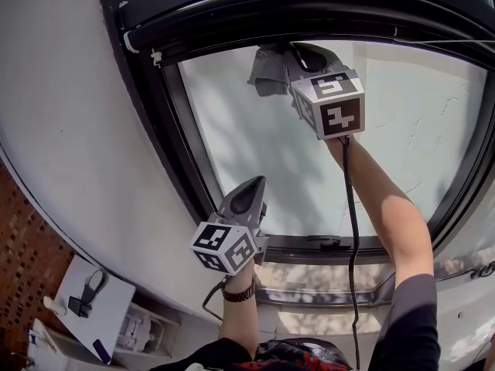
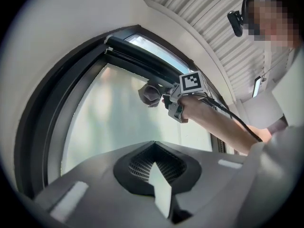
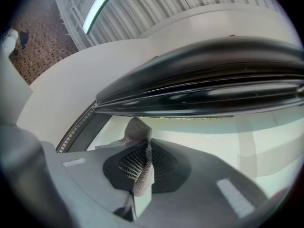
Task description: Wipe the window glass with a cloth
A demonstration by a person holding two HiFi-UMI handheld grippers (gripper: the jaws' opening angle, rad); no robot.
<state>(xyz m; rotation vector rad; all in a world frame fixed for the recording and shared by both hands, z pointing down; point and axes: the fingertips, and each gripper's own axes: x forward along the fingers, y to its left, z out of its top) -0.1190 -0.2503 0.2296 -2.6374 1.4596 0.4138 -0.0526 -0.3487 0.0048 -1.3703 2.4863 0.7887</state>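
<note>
The window glass [image 1: 309, 137] is set in a black frame [image 1: 174, 99]. A grey cloth [image 1: 268, 69] is pressed to the glass near its top edge, with my right gripper [image 1: 288, 62] shut on it. In the right gripper view the cloth [image 3: 140, 146] is pinched between the jaws and sticks up just under the frame's top bar [image 3: 204, 89]. My left gripper [image 1: 249, 199] is held lower, near the glass's lower left, its jaws closed with nothing in them. The left gripper view shows the right gripper [image 2: 166, 98] and cloth [image 2: 151, 93] high on the glass [image 2: 114, 122].
A pale wall [image 1: 69, 130] surrounds the window. The sill [image 1: 325, 273] runs below the glass. A white shelf [image 1: 97, 308] with small items and a brick surface [image 1: 23, 238] lie at lower left. The right gripper's cable [image 1: 349, 222] hangs along the forearm.
</note>
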